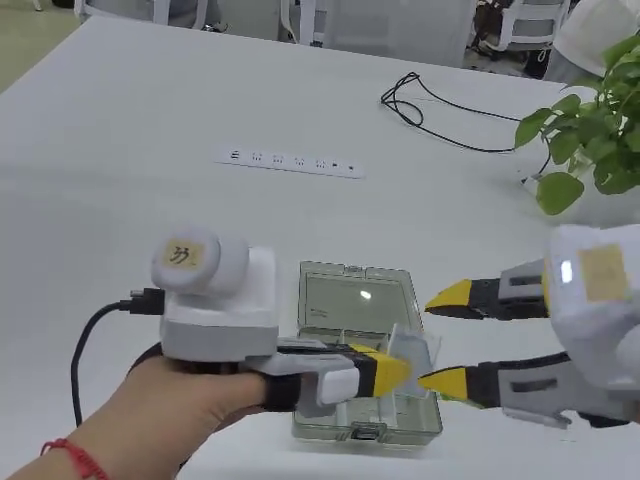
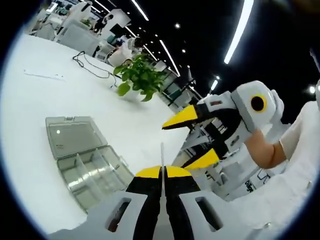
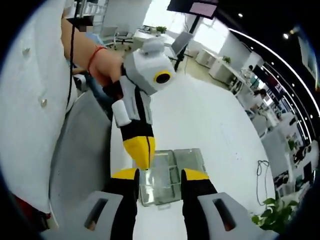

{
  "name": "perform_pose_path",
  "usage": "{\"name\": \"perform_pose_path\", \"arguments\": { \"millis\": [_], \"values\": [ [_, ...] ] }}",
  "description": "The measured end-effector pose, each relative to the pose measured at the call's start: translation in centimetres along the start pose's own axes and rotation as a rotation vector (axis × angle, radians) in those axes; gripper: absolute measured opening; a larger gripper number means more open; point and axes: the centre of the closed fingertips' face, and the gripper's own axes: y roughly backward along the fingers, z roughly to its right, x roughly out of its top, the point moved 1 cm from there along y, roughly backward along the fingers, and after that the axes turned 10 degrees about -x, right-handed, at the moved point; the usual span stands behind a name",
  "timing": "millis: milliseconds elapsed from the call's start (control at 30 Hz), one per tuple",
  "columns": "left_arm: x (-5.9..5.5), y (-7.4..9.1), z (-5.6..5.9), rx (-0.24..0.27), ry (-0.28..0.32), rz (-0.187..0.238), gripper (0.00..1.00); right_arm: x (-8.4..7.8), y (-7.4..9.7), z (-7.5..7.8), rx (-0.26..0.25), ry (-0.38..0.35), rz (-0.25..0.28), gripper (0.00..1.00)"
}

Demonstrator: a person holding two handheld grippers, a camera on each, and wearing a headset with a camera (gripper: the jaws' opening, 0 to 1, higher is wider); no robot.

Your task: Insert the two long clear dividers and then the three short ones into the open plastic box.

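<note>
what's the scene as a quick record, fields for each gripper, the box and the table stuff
left gripper: shut on a clear divider, held over the box
right gripper: open, jaws apart next to the divider, holding nothing
plastic box: open on the table, lid laid flat behind it, partitions already inside
table: white
other items: power strip, black cable, green plant, all beyond the box

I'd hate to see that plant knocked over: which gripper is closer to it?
Right. The right gripper sits on the plant's side of the box; the left gripper holds a divider over the box, farther off.
</note>
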Motion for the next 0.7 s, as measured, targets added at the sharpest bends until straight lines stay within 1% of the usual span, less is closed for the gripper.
{"name": "perform_pose_path", "arguments": {
  "millis": [33, 100, 167, 200, 233, 300, 333, 367, 400, 433, 500, 533, 600, 700],
  "values": [
    [-0.1, 0.0, 0.2, -0.011, -0.029, -0.013, 0.0, 0.1, 0.2, 0.1, 0.017, -0.021, 0.01, 0.32],
    [-0.4, 0.1, 0.7, -0.033, -0.095, -0.038, 0.0, 0.3, 0.8, 0.0, 0.082, -0.067, 0.035, 0.3],
    [-0.3, 0.1, 1.4, -0.066, -0.151, -0.04, 0.0, 0.5, 1.3, -0.3, 0.152, -0.094, 0.05, 0.26],
    [-0.3, 0.2, 1.7, -0.077, -0.17, -0.044, 0.0, 0.7, 1.5, -0.3, 0.17, -0.107, 0.059, 0.25],
    [-0.4, 0.2, 1.9, -0.091, -0.204, -0.056, 0.0, 0.9, 1.6, -0.2, 0.188, -0.125, 0.068, 0.24],
    [-0.5, 0.3, 2.2, -0.103, -0.258, -0.074, 0.0, 1.2, 1.9, -0.3, 0.244, -0.182, 0.073, 0.22],
    [-0.6, 0.3, 2.4, -0.11, -0.283, -0.083, 0.0, 1.2, 2.0, -0.3, 0.261, -0.197, 0.071, 0.2],
    [-0.7, 0.4, 2.7, -0.123, -0.31, -0.093, 0.0, 1.4, 2.1, -0.3, 0.283, -0.198, 0.08, 0.19],
    [-0.7, 0.4, 2.9, -0.13, -0.314, -0.093, 0.0, 1.5, 2.2, -0.6, 0.313, -0.208, 0.08, 0.19],
    [-0.7, 0.4, 3.2, -0.139, -0.328, -0.093, 0.0, 1.5, 2.3, -1.0, 0.355, -0.212, 0.075, 0.18],
    [-0.6, 0.5, 3.5, -0.156, -0.34, -0.088, 0.0, 1.6, 2.4, -1.6, 0.401, -0.197, 0.073, 0.16],
    [-0.6, 0.5, 3.8, -0.169, -0.36, -0.084, 0.0, 1.5, 2.5, -2.1, 0.435, -0.185, 0.064, 0.16],
    [-0.6, 0.5, 4.2, -0.183, -0.376, -0.082, 0.0, 1.5, 2.3, -2.8, 0.47, -0.168, 0.058, 0.15],
    [-0.6, 0.5, 4.2, -0.19, -0.382, -0.082, 0.0, 1.6, 2.1, -3.5, 0.501, -0.155, 0.049, 0.13]
  ]
}}
